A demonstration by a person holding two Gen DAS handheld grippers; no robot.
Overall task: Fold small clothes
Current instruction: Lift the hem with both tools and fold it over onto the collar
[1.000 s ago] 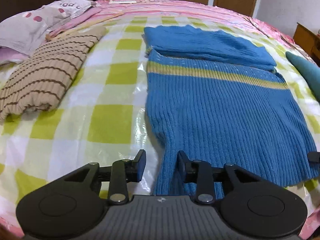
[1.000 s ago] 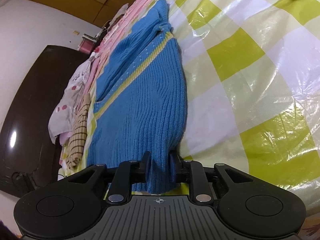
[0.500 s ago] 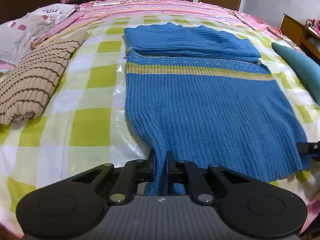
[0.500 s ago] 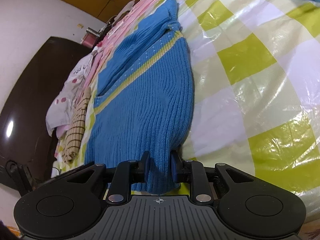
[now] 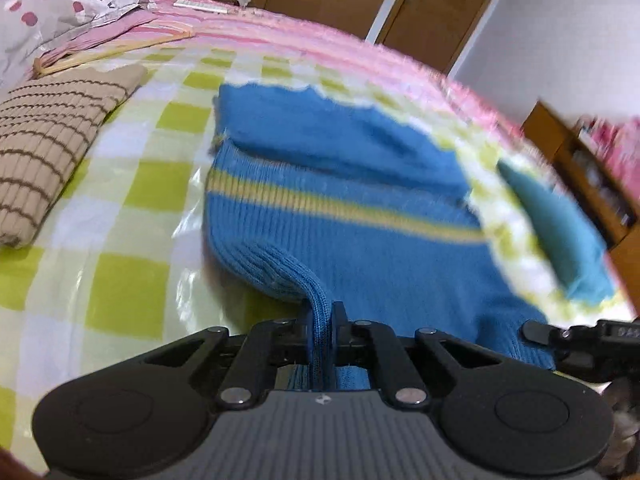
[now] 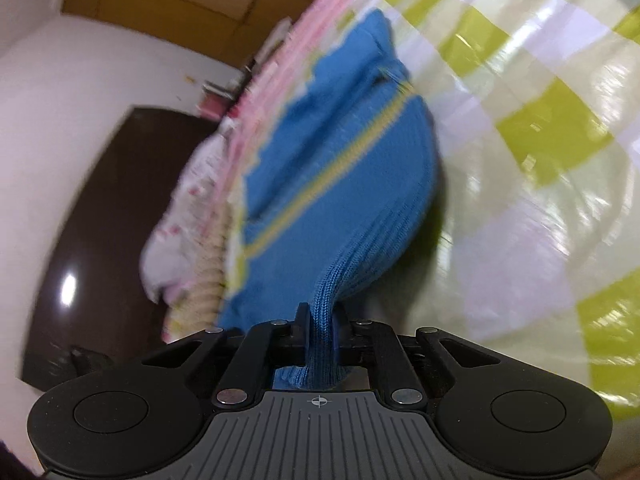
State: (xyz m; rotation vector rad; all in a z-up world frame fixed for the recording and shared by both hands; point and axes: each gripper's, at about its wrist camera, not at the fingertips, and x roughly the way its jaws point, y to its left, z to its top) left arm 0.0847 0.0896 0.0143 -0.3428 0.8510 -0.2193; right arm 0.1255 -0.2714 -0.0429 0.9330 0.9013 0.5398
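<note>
A blue ribbed sweater (image 5: 360, 216) with a yellow stripe lies on the checked bed cover (image 5: 132, 208), its top part folded down. My left gripper (image 5: 322, 316) is shut on the sweater's near left hem corner, which rises off the bed. In the right wrist view the same sweater (image 6: 340, 184) stretches away, and my right gripper (image 6: 322, 316) pinches its near right hem corner; its jaws are closing tight on the bunched knit. The right gripper's tip (image 5: 536, 330) shows at the left view's right edge.
A folded beige striped garment (image 5: 52, 140) lies to the left of the sweater. A teal cushion (image 5: 560, 236) sits at the right. Pillows (image 5: 52, 12) and pink bedding are at the bed's far end, with wooden wardrobes behind. A dark headboard (image 6: 100, 220) stands at the left.
The left gripper closed on the hem corner and lifted it. The right gripper squeezed tighter on its corner and lifted too; both views now blur with motion.
</note>
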